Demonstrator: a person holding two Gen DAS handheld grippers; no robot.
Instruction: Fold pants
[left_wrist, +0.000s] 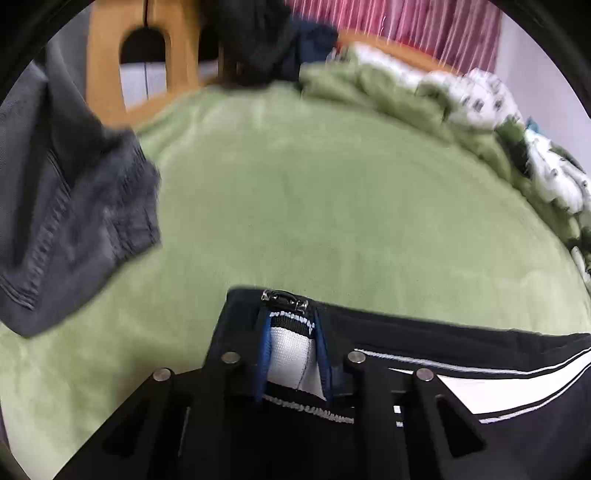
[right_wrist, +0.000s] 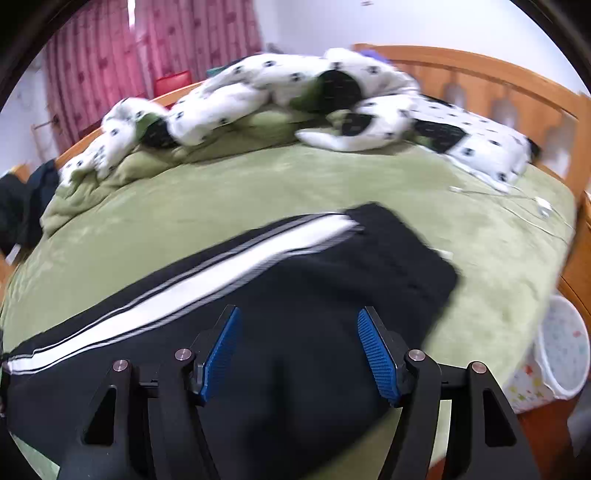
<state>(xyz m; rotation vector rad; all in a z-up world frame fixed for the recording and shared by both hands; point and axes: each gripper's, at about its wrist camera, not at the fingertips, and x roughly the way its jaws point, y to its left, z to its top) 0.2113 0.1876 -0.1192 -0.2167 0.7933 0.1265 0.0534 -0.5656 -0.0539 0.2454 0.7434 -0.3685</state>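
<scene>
Where pants (right_wrist: 295, 288) lie, green bedspread (right_wrist: 258, 184) spreads.

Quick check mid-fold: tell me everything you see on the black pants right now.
The black pants look like soft track fabric with a broad white side stripe edged by thin white lines. They lie across the green bed cover, one blurred end bunched. The left tool is shut on a zippered end showing white lining, lifted slightly. The right tool hangs open above the dark cloth, gripping nothing.
</scene>
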